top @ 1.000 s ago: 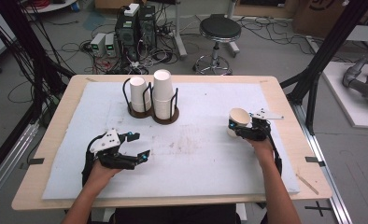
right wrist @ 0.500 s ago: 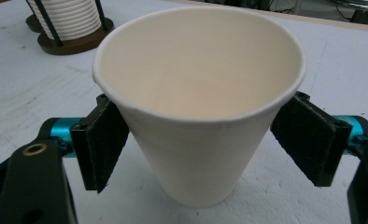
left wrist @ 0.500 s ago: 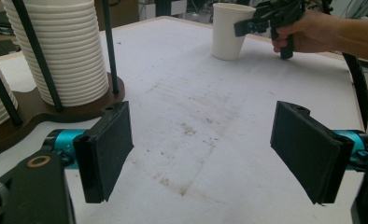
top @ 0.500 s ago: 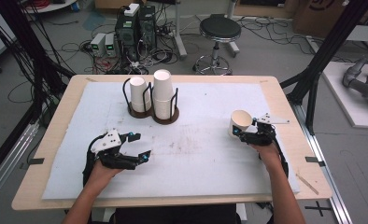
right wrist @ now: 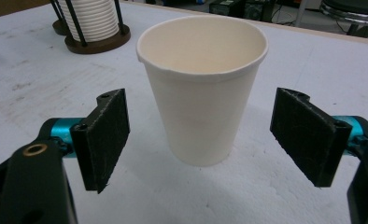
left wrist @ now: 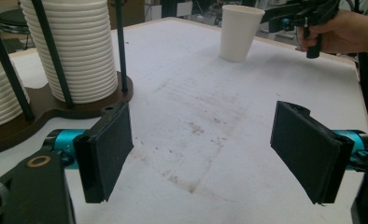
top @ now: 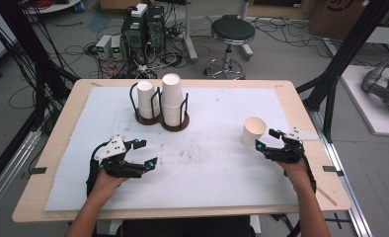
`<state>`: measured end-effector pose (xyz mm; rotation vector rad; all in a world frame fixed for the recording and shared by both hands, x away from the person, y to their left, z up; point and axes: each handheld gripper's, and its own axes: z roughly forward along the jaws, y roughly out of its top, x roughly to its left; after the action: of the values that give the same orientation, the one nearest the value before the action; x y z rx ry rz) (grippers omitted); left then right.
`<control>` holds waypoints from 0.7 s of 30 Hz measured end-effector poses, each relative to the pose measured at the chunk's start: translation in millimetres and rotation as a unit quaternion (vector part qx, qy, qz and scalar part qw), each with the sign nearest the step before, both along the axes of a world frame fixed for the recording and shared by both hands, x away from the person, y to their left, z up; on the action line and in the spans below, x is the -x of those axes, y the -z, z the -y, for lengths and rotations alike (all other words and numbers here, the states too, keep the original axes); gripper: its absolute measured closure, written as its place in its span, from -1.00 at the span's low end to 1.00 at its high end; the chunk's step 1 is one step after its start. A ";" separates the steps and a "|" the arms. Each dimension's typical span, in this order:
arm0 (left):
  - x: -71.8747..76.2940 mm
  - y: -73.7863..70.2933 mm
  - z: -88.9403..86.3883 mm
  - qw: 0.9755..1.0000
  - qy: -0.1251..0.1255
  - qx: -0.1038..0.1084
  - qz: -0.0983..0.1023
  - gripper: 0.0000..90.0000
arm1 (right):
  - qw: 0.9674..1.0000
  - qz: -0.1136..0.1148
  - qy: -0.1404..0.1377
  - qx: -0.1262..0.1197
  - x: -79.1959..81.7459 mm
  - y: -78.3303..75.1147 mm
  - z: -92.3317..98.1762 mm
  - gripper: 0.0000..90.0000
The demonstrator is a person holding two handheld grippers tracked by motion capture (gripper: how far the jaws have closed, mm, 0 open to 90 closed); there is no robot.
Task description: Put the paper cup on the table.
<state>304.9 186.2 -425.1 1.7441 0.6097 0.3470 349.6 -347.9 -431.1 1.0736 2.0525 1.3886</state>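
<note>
Right tongs (right wrist: 198, 140) stand wide, just opened, with the upright paper cup (right wrist: 203, 88) untouched between their jaws.

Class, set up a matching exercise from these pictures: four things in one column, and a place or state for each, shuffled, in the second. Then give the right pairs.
Things:
1. single paper cup
2. taller stack of cups
3. left gripper
4. stool

Places or states:
A. on the floor beyond the table
B. jaws open over bare mat, nothing between them
C. upright on the mat, just ahead of the open right gripper
D. in a wire holder on a round brown base

Pairs: 1-C, 2-D, 3-B, 4-A
</note>
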 end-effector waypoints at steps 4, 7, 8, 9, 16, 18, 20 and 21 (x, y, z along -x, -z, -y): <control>-1.2 -0.5 -2.0 1.000 -0.004 0.005 0.002 -0.54 | 1.000 0.008 -0.002 0.003 10.4 -4.9 2.0 -0.56; -2.0 -1.5 -3.6 1.000 -0.007 0.008 0.004 -0.54 | 1.000 0.020 -0.007 0.007 20.0 -11.1 0.0 -0.56; -2.2 -1.7 -4.6 1.000 -0.008 0.009 0.004 -0.54 | 1.000 0.024 -0.011 0.007 23.5 -13.3 -1.3 -0.56; -2.2 -1.8 -5.8 1.000 -0.010 0.010 0.004 -0.54 | 0.999 0.028 -0.014 0.008 26.6 -15.4 -2.5 -0.56; -3.5 -3.7 -10.2 1.000 -0.018 0.018 0.009 -0.54 | 0.998 0.046 -0.033 -0.001 41.1 -24.4 -8.0 -0.56; -3.1 -4.2 -9.8 1.000 -0.018 0.018 0.011 -0.54 | 0.998 0.052 -0.039 -0.003 44.4 -26.2 -9.5 -0.56; -2.6 -4.7 -9.1 1.000 -0.018 0.020 0.012 -0.54 | 0.997 0.060 -0.044 -0.006 46.2 -27.8 -10.8 -0.56; -2.6 -5.2 -9.4 1.000 -0.016 0.018 0.012 -0.54 | 0.997 0.060 -0.045 -0.010 47.3 -28.8 -12.1 -0.55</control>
<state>307.5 195.5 -419.9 1.6954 0.6224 0.3771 302.3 -335.8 -402.4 0.8911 2.0262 1.4840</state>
